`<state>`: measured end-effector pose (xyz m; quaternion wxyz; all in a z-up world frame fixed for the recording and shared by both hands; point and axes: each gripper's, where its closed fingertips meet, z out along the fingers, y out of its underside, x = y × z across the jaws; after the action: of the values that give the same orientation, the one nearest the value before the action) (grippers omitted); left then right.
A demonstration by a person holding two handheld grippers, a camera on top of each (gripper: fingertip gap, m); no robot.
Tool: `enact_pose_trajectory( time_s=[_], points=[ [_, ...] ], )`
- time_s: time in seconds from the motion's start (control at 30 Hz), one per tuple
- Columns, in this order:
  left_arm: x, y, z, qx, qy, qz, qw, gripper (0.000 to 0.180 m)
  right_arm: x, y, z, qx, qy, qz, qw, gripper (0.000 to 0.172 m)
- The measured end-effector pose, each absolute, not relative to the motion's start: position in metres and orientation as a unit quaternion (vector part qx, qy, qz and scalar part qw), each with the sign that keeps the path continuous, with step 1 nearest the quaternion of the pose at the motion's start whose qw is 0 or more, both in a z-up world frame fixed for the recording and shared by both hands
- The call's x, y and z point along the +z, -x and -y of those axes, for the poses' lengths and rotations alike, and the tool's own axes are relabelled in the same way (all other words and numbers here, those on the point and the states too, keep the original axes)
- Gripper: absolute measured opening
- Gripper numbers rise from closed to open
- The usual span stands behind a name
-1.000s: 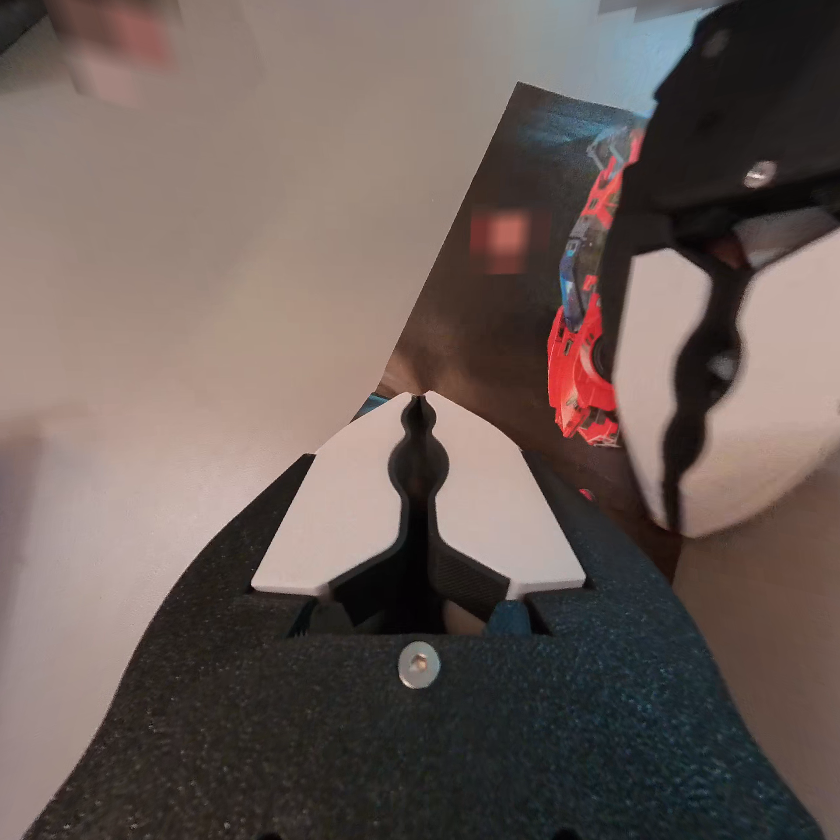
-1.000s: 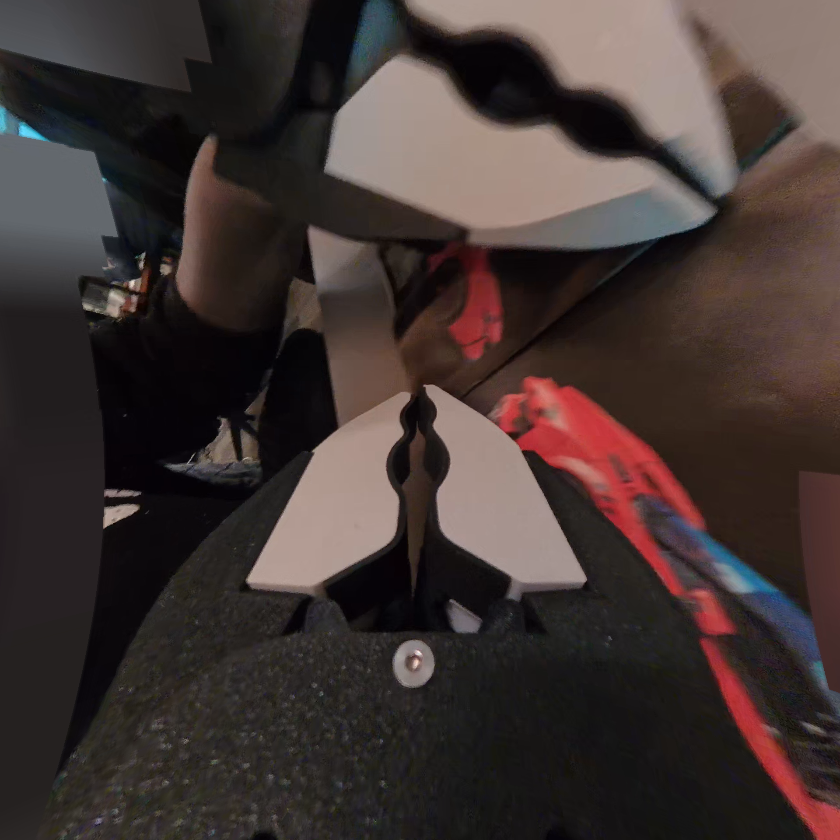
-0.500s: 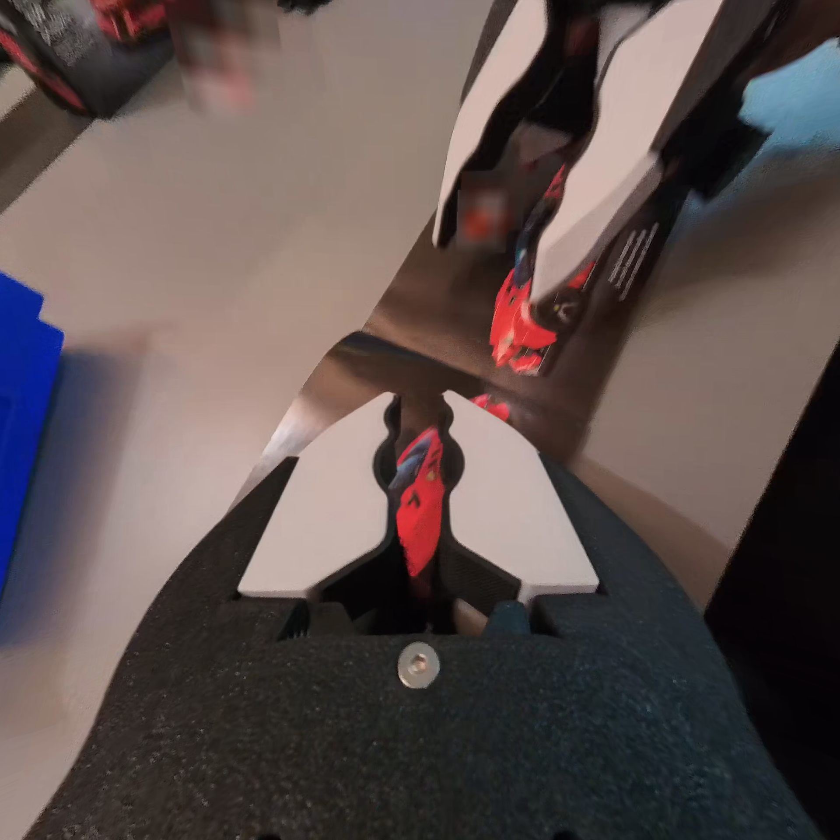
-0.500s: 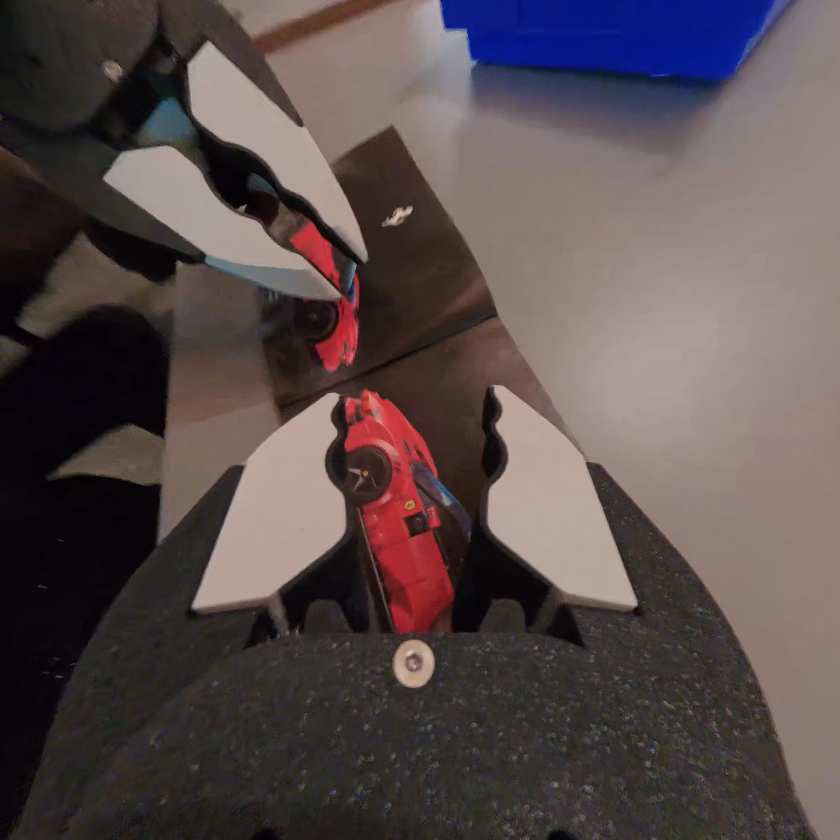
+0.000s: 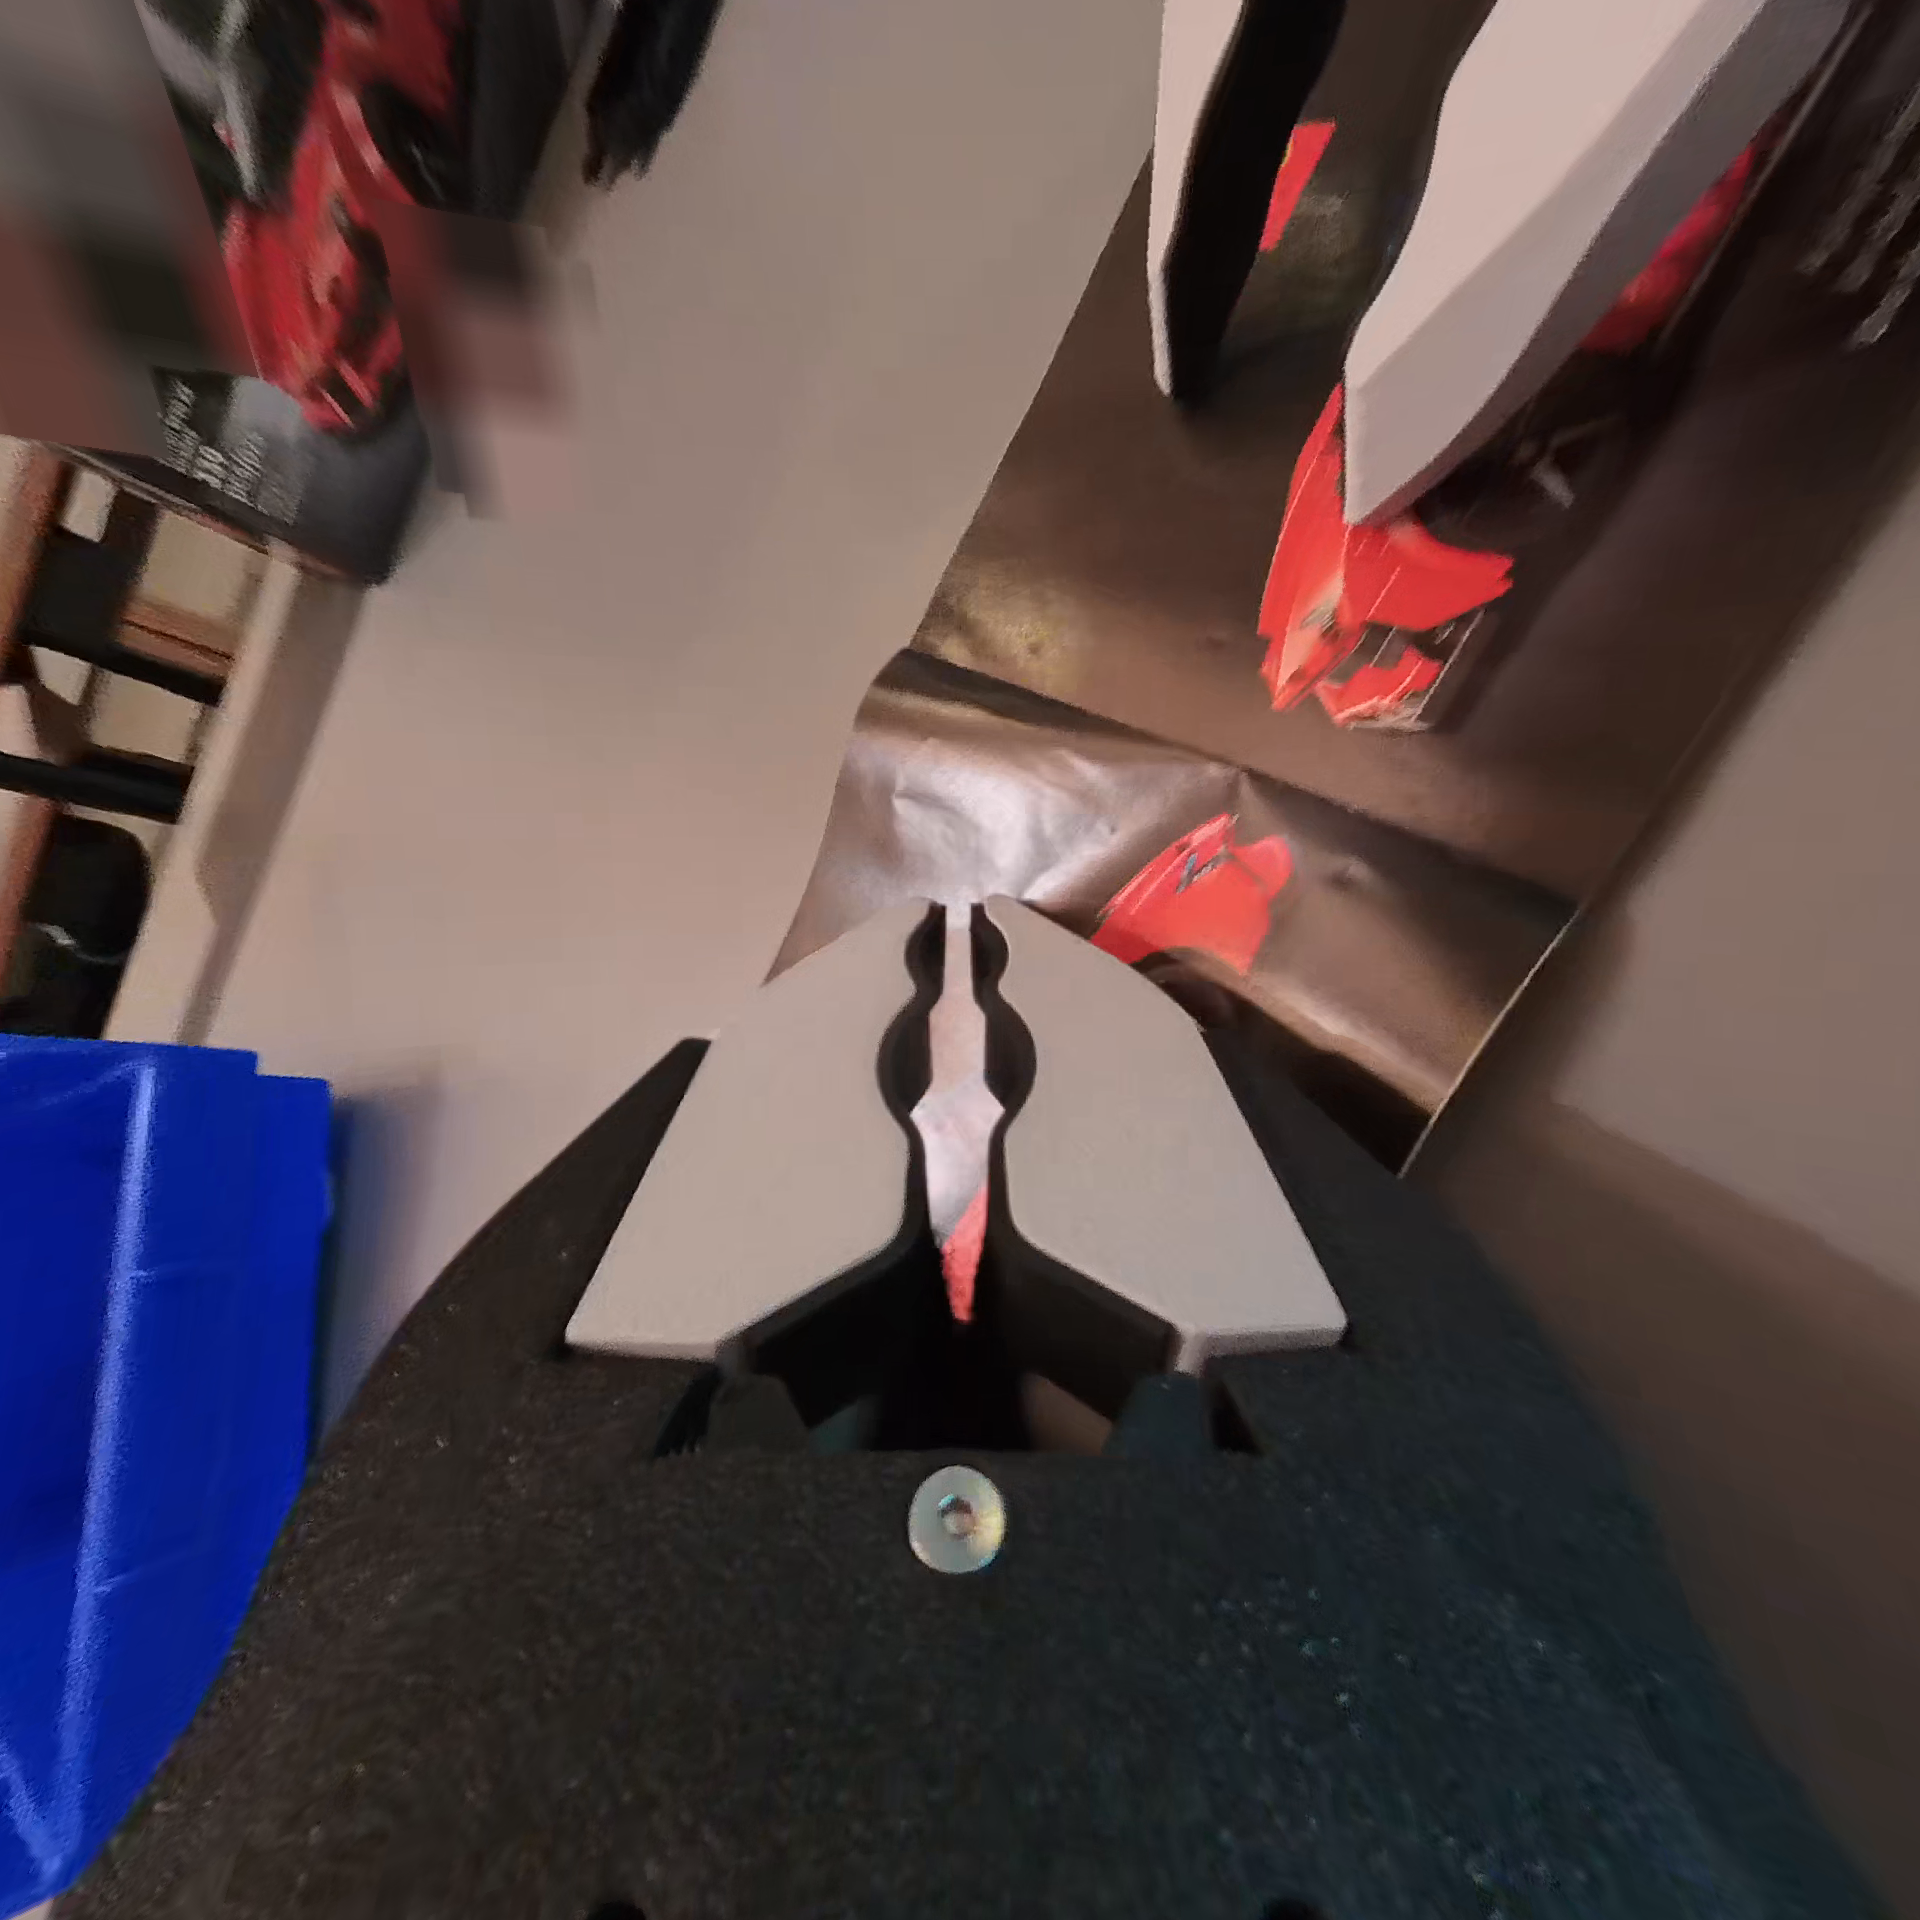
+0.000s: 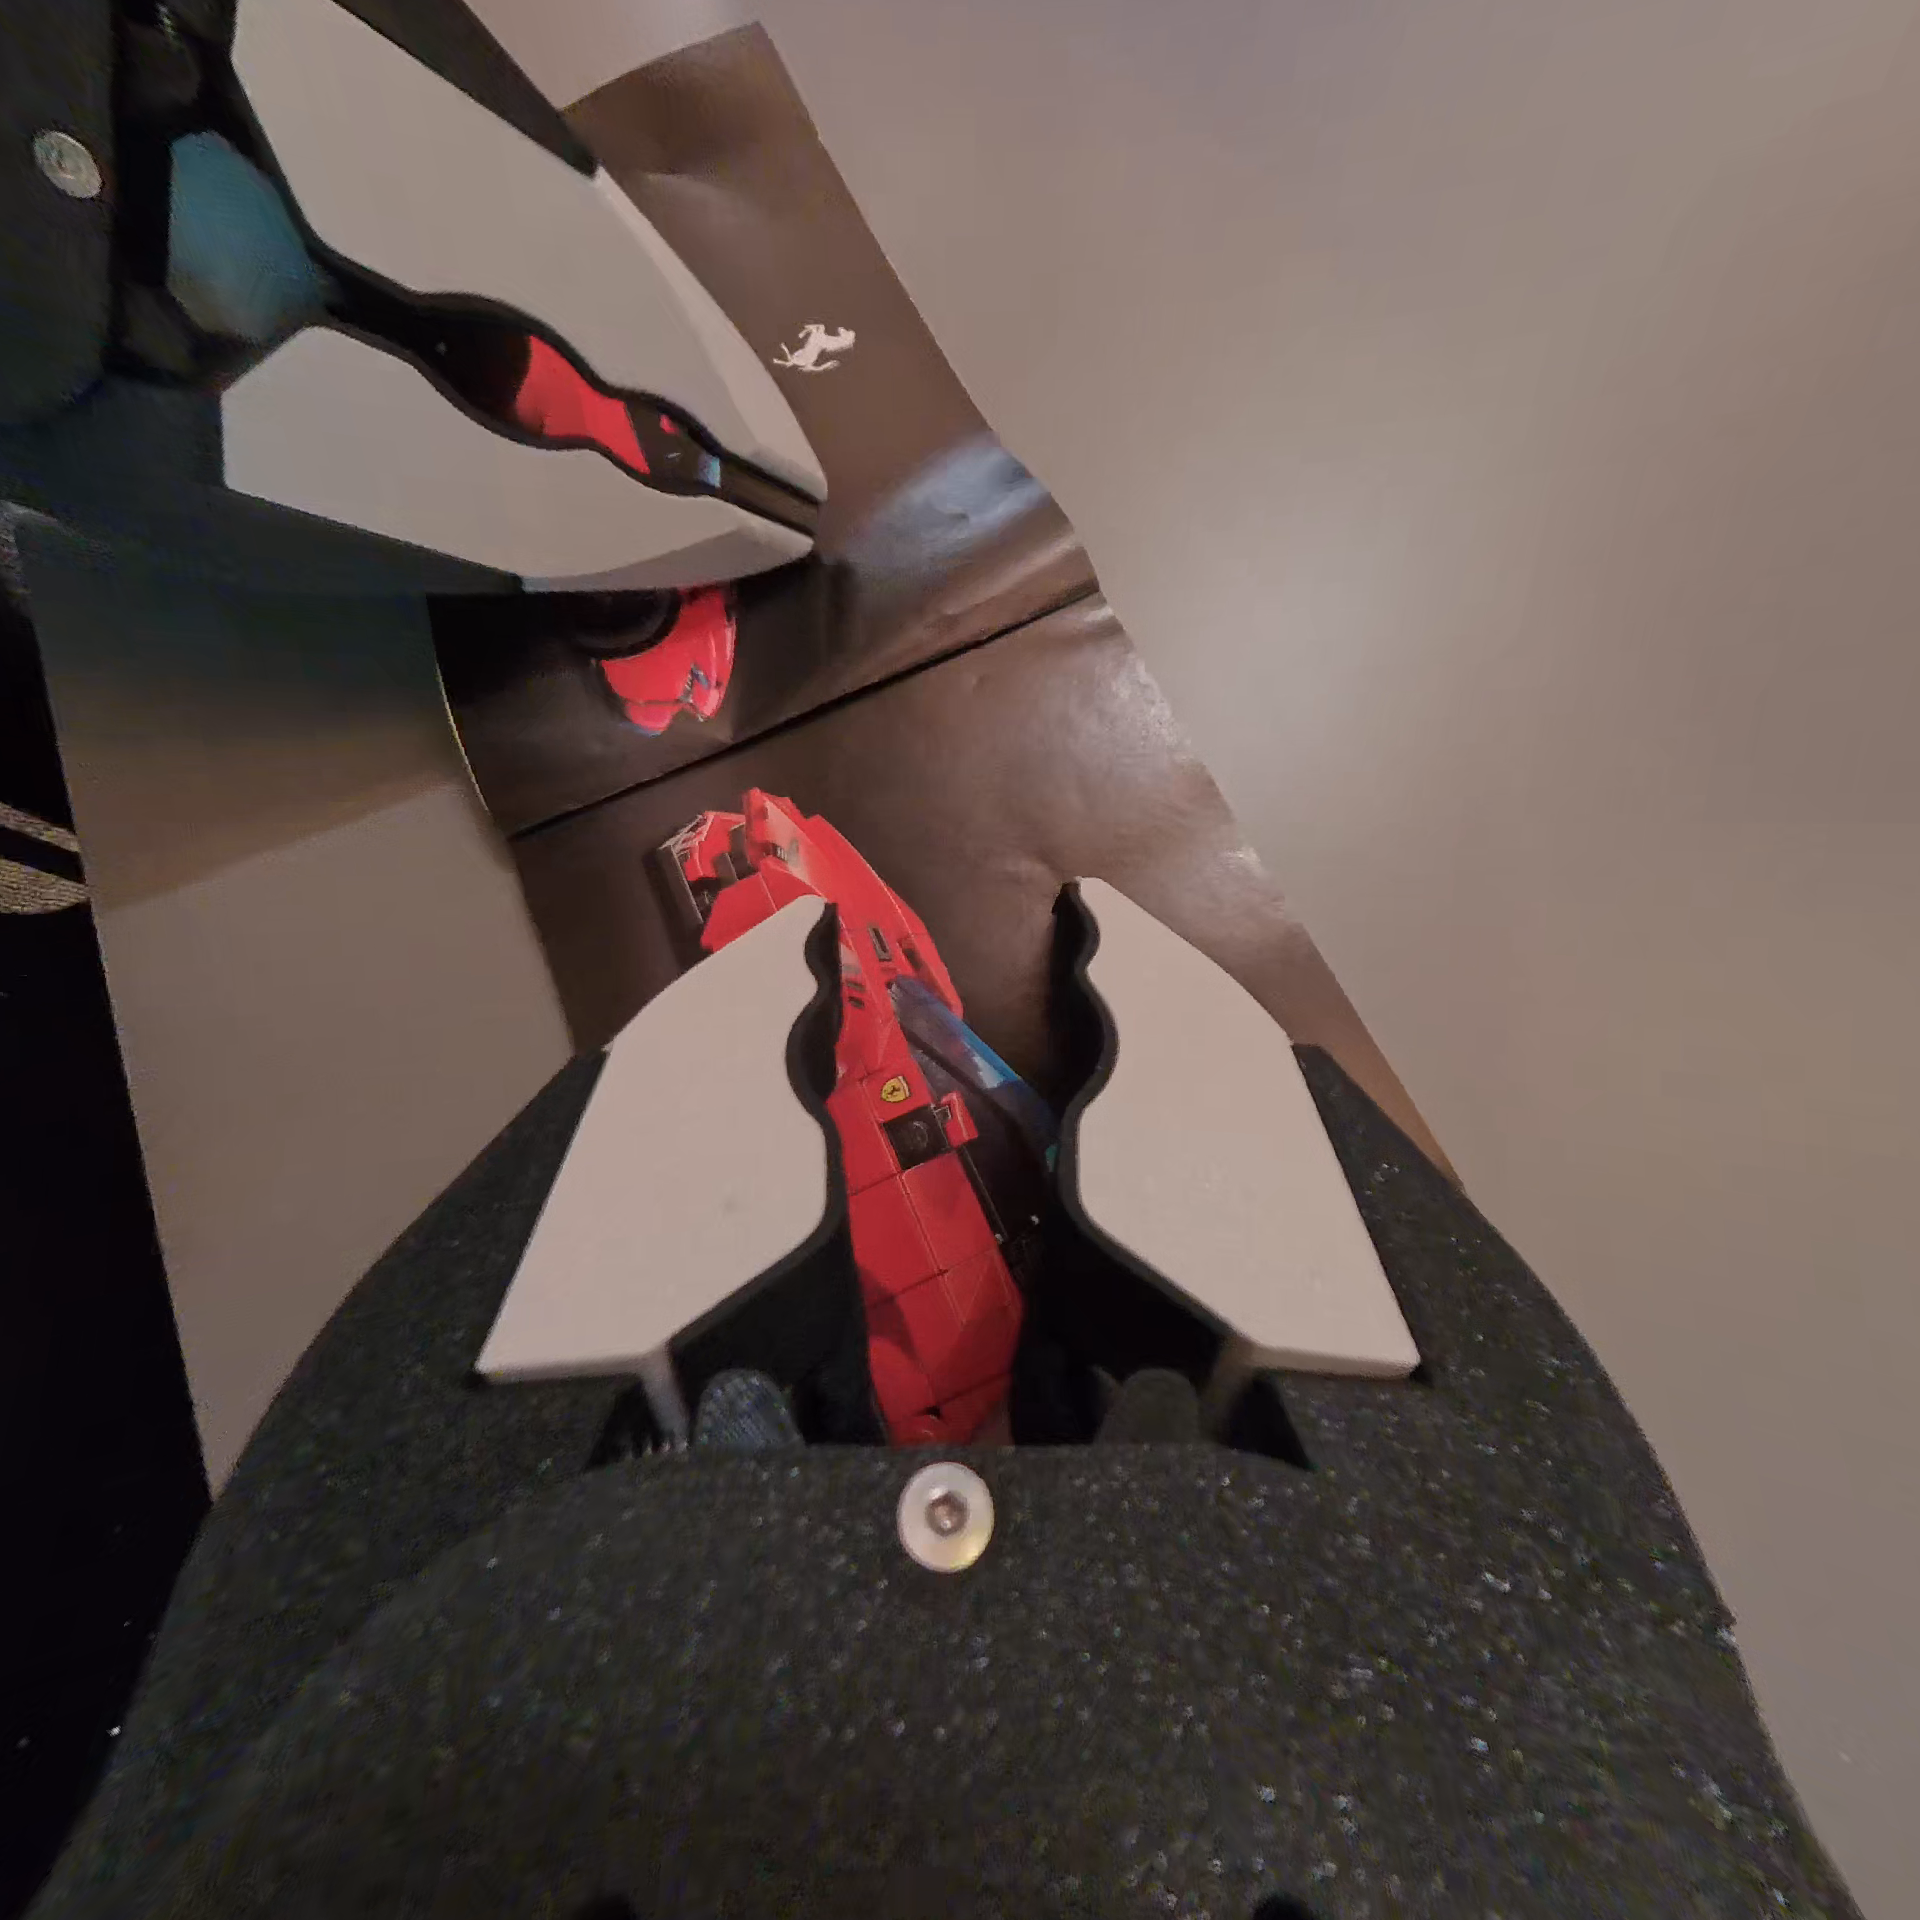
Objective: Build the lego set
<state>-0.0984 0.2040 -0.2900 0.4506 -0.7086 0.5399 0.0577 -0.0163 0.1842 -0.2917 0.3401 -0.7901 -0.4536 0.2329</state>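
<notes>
Two grippers over one dark booklet [image 6: 997, 790] with a red car picture, lying on the table [image 6: 1507, 416]. Left gripper [image 5: 958, 914]: fingers clenched on the booklet's edge. Right gripper [image 6: 945, 904]: fingers spread, released, above it. One blue bin [image 5: 135, 1351] at left.

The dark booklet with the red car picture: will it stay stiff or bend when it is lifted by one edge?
Probably floppy: the booklet already wrinkles where the left gripper pinches it. Its glossy page looks slippery, and its fold would likely let it sag.
</notes>
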Motion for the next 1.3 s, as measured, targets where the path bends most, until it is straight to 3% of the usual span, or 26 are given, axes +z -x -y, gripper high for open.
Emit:
enact_pose_trajectory(
  time_s=[0.03, 0.1, 0.13, 0.3, 0.33, 0.37, 0.4, 0.53, 0.7, 0.73, 0.77, 0.8, 0.93, 0.97, 1.0, 1.03, 1.1, 1.3],
  points=[
    [-0.288, 0.099, -0.205, 0.06, 0.707, -0.536, 0.457, 0.007, -0.292, 0.013, -0.185, 0.232, 0.79, 0.453, 0.34, 0.04],
    [-0.281, 0.101, -0.205, 0.042, 0.72, -0.51, 0.469, 0.02, -0.291, 0.011, -0.185, 0.232, 0.789, 0.455, 0.34, 0.047],
    [-0.275, 0.101, -0.204, 0.026, 0.73, -0.489, 0.477, 0.032, -0.291, 0.01, -0.186, 0.224, 0.788, 0.457, 0.346, 0.065],
    [-0.236, 0.119, -0.19, -0.073, 0.785, -0.335, 0.516, 0.11, -0.237, -0.014, -0.188, 0.146, 0.75, 0.406, 0.502, 0.072],
    [-0.235, 0.123, -0.183, -0.09, 0.801, -0.318, 0.5, 0.127, -0.228, -0.023, -0.187, 0.13, 0.752, 0.385, 0.52, 0.09],
    [-0.235, 0.126, -0.175, -0.105, 0.813, -0.309, 0.483, 0.145, -0.222, -0.031, -0.185, 0.119, 0.756, 0.365, 0.531, 0.122],
    [-0.234, 0.13, -0.168, -0.116, 0.82, -0.302, 0.472, 0.146, -0.222, -0.037, -0.18, 0.117, 0.765, 0.352, 0.526, 0.146],
    [-0.204, 0.146, -0.152, -0.104, 0.804, -0.275, 0.516, 0.146, -0.226, -0.052, -0.152, 0.137, 0.798, 0.316, 0.495, 0.146],
    [-0.179, 0.159, -0.147, -0.039, 0.787, -0.268, 0.555, 0.146, -0.219, -0.08, -0.141, 0.061, 0.815, 0.26, 0.514, 0.146],
    [-0.181, 0.154, -0.141, -0.038, 0.786, -0.289, 0.545, 0.122, -0.219, -0.08, -0.138, 0.054, 0.817, 0.265, 0.509, 0.126],
    [-0.185, 0.145, -0.132, -0.046, 0.773, -0.343, 0.532, 0.018, -0.222, -0.076, -0.13, 0.061, 0.814, 0.298, 0.494, 0.064],
    [-0.184, 0.143, -0.129, -0.042, 0.764, -0.338, 0.547, 0.0, -0.222, -0.07, -0.124, 0.078, 0.804, 0.325, 0.492, 0.0],
    [-0.205, 0.153, -0.138, 0.037, 0.803, -0.345, 0.484, 0.0, -0.235, -0.08, -0.126, 0.041, 0.838, 0.307, 0.449, 0.0],
    [-0.207, 0.153, -0.141, 0.04, 0.81, -0.329, 0.483, 0.023, -0.236, -0.083, -0.129, 0.026, 0.844, 0.296, 0.446, 0.003],
    [-0.207, 0.153, -0.149, 0.04, 0.818, -0.298, 0.49, 0.106, -0.234, -0.082, -0.133, 0.019, 0.848, 0.278, 0.452, 0.053],
    [-0.21, 0.155, -0.153, 0.046, 0.836, -0.274, 0.473, 0.144, -0.234, -0.083, -0.137, 0.01, 0.855, 0.257, 0.451, 0.107],
    [-0.206, 0.149, -0.157, 0.031, 0.839, -0.253, 0.481, 0.146, -0.235, -0.084, -0.143, -0.01, 0.871, 0.226, 0.436, 0.142],
    [-0.208, 0.14, -0.156, 0.013, 0.84, -0.252, 0.48, 0.146, -0.229, -0.067, -0.145, 0.009, 0.864, 0.221, 0.453, 0.141]
  ],
)
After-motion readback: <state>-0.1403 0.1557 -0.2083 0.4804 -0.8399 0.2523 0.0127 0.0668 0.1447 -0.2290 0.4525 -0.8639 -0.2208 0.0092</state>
